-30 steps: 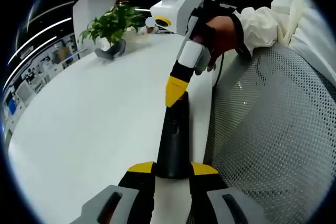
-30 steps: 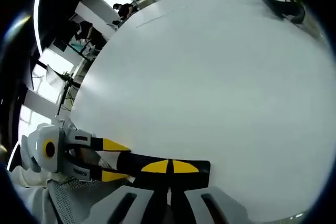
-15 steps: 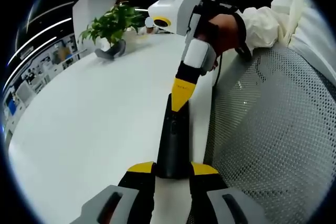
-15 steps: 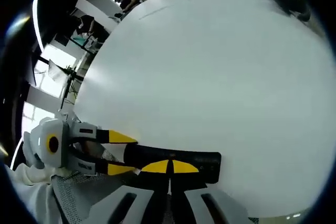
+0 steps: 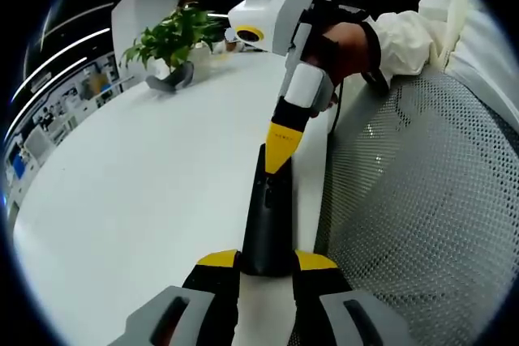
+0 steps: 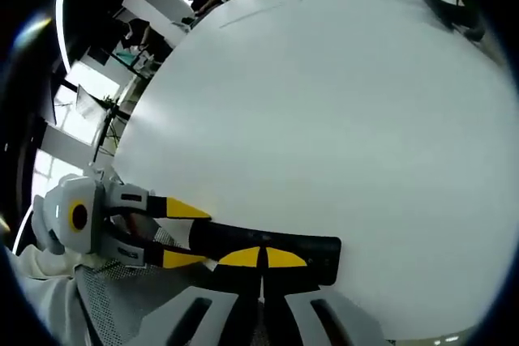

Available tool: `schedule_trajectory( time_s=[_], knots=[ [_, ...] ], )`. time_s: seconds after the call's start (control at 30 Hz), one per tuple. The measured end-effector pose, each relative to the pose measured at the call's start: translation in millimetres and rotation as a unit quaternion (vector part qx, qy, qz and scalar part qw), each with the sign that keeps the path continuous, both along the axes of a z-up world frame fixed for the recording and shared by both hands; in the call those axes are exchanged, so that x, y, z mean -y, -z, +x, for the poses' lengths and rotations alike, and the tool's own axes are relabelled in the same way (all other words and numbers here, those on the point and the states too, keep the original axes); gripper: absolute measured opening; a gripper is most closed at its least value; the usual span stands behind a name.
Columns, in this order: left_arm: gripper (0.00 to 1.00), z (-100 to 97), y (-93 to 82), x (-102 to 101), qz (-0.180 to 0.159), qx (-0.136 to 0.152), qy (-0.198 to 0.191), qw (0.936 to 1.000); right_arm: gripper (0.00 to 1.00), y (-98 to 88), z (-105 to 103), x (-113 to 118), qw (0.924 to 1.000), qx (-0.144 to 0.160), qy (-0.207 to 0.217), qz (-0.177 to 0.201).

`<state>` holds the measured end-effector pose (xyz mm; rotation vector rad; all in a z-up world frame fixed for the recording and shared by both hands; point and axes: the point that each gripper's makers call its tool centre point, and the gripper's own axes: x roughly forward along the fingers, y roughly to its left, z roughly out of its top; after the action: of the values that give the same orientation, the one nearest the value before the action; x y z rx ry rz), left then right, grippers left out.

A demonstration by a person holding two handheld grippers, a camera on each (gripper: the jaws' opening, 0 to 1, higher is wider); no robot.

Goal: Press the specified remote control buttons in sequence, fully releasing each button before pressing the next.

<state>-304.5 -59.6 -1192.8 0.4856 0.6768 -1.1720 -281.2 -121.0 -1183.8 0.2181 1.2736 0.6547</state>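
A black remote [image 5: 266, 208] lies lengthwise along the white table's [image 5: 146, 184] right edge. My left gripper [image 5: 266, 261] is shut on its near end, a yellow tip on each side. My right gripper [image 5: 280, 150], held by a gloved hand [image 5: 349, 46], comes down from above with jaws shut; its yellow tip meets the remote's far half. In the right gripper view, my right gripper [image 6: 262, 258] sits shut over the remote [image 6: 324, 250], and the left gripper [image 6: 182, 234] clamps the remote's left end.
A potted plant [image 5: 174, 38] stands at the far end of the table. A grey mesh chair back [image 5: 422, 200] runs along the table's right side, close to the remote. The wide tabletop [image 6: 324, 103] stretches beyond the remote.
The right gripper's shut tip has slid a little along the remote toward the left gripper over the last second. The left gripper and the remote have stayed put.
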Motion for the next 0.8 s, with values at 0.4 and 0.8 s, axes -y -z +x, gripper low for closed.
schedule_trajectory(
  time_s=[0.4, 0.8],
  knots=[
    [0.24, 0.3, 0.0, -0.2, 0.000, 0.000, -0.001, 1.0000, 0.00, -1.8, -0.6, -0.6, 1.0000, 0.000, 0.007, 0.005],
    [0.24, 0.3, -0.3, -0.4, -0.001, 0.000, -0.001, 1.0000, 0.00, 0.1, -2.3, 12.2, 0.9992, -0.018, 0.030, -0.017]
  ],
)
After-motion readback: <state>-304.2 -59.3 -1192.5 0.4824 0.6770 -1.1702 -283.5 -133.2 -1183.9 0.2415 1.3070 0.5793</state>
